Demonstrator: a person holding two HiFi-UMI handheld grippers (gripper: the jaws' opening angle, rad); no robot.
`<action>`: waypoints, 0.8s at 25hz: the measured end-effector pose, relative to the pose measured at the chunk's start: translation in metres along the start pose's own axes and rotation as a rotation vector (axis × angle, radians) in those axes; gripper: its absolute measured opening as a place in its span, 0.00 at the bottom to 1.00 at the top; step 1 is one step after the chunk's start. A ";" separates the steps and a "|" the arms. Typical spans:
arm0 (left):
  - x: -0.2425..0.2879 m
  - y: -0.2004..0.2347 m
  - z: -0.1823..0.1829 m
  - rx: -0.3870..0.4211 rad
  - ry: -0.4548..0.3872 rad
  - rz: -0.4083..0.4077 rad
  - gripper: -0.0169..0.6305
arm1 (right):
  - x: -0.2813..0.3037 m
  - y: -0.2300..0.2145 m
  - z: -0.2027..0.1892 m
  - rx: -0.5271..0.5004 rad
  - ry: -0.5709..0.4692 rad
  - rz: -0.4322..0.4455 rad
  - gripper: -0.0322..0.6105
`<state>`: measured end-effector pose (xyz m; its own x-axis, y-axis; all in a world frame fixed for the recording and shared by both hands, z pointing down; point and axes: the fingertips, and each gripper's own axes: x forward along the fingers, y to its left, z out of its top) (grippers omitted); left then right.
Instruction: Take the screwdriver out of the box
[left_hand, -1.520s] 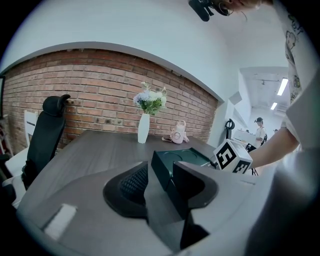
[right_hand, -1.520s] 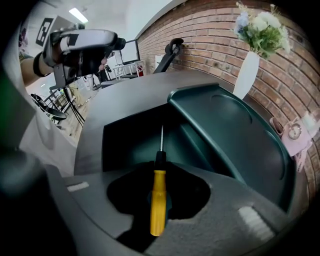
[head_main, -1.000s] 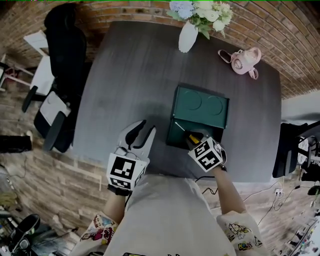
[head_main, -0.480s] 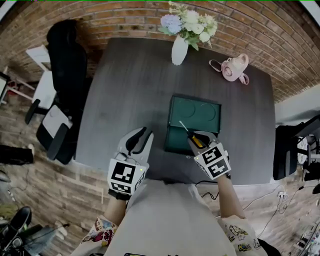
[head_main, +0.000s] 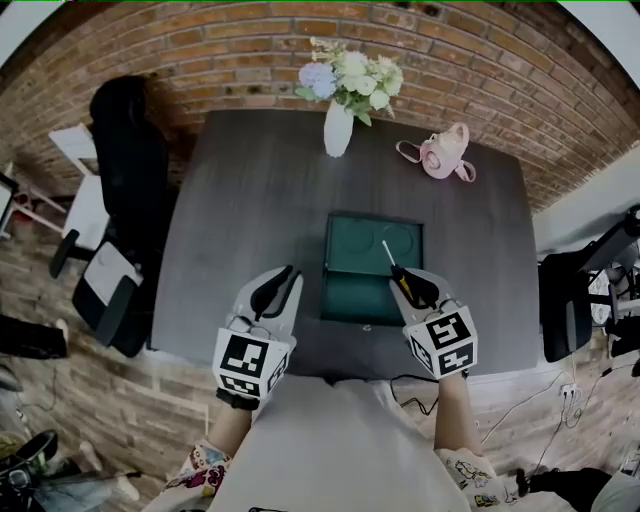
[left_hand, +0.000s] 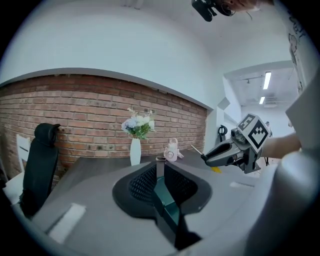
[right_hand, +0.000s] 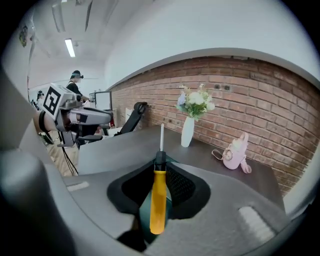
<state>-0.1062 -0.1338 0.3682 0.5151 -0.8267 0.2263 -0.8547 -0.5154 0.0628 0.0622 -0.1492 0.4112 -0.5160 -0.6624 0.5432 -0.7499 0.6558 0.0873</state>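
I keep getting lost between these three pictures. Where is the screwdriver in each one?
Head view: right of centre, the screwdriver is held in the right gripper.
Left gripper view: right of centre, its thin shaft pokes out of that gripper.
Right gripper view: centre, its yellow handle sits between the jaws, with the shaft pointing away.
Shared landmark: the white vase of flowers.

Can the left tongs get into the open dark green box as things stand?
Probably yes: the left tongs, empty with jaws just closing, hover beside the green box with nothing between; only the right tongs, gripping the yellow-handled screwdriver, hang over its right side.
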 end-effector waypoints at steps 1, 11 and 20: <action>0.001 -0.003 0.002 0.004 -0.003 -0.007 0.09 | -0.006 -0.004 0.003 0.012 -0.023 -0.019 0.17; 0.013 -0.032 0.020 0.009 -0.023 -0.061 0.03 | -0.067 -0.036 0.026 0.126 -0.265 -0.125 0.17; 0.023 -0.047 0.022 0.008 -0.039 -0.074 0.02 | -0.100 -0.051 0.023 0.205 -0.410 -0.161 0.17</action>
<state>-0.0531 -0.1337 0.3489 0.5792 -0.7943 0.1835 -0.8137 -0.5770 0.0705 0.1425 -0.1249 0.3336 -0.4760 -0.8650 0.1587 -0.8787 0.4752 -0.0457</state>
